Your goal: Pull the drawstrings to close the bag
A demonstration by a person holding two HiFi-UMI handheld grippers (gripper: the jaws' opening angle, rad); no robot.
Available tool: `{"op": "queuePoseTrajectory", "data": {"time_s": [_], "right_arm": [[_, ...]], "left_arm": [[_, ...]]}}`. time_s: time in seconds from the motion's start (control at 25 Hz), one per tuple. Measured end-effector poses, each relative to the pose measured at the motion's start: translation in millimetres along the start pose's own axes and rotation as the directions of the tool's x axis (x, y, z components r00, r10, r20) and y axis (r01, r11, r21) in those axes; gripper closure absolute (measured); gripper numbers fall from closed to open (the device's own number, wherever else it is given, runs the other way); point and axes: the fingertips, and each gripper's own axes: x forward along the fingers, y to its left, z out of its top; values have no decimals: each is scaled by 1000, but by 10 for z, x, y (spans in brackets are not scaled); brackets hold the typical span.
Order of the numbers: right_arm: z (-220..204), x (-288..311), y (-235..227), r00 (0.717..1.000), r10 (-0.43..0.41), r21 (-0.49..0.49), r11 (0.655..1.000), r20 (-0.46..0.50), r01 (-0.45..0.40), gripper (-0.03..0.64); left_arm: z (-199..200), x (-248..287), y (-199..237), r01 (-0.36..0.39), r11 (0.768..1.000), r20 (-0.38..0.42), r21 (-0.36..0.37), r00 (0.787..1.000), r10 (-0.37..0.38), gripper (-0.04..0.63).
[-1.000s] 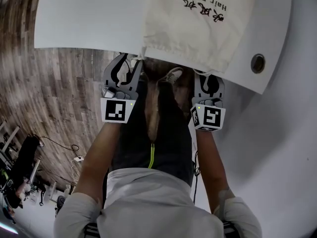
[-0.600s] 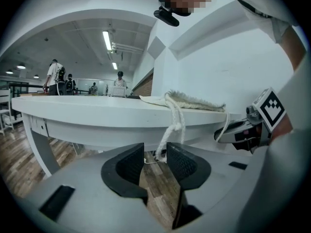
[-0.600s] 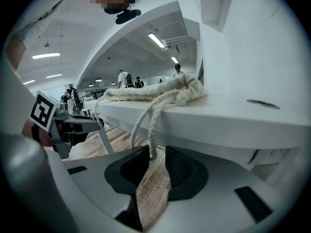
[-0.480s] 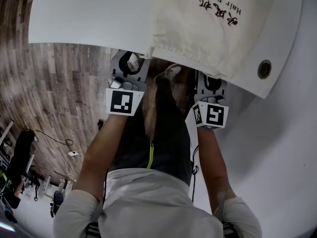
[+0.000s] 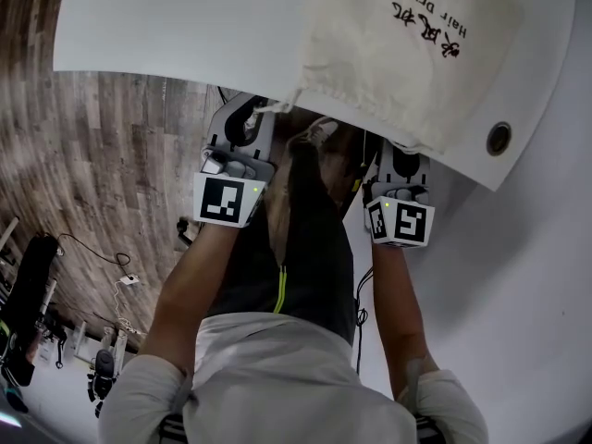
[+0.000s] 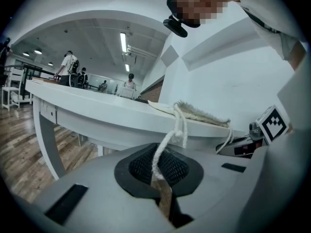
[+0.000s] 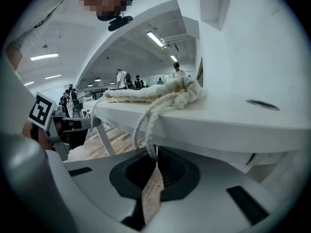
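Head view: soft, light cloth bag (image 5: 407,54) at 1 o'clock on the bench (image 5: 166,26). Left claw (image 5: 250,116) just closed on left drawstring (image 6: 160,152), right claw (image 5: 398,153) clamped on right drawstring (image 7: 147,130) (thin, floppy, best gripped near ends).

Far part of the bag (image 5: 407,63) and table (image 5: 166,26) beyond the head view's top edge; background people (image 6: 69,67) mere specks.
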Motion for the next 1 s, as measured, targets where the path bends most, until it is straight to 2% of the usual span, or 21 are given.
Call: {"op": "queuePoseTrajectory", "data": {"time_s": [0.2,0.36,0.6,0.72,1.0], "right_arm": [[-51,-234,-96,998,-65,45,997,-17,66,575],[24,-480,-256,990,-130,57,990,-48,132,575],[218,-814,-572,974,-223,37,974,-49,225,575],[506,-1001,-746,958,-287,43,957,-22,288,575],[1396,-1294,-1058,915,-393,57,920,96,389,575]], "left_arm": [[53,-207,134,-60,998,-24,9,998,60,578],[279,-454,263,-133,990,-25,45,991,134,578],[645,-496,245,-136,981,-13,138,990,139,578],[913,-464,311,-149,975,-8,167,988,153,578],[1556,-467,270,-128,978,3,162,992,129,578]]}}
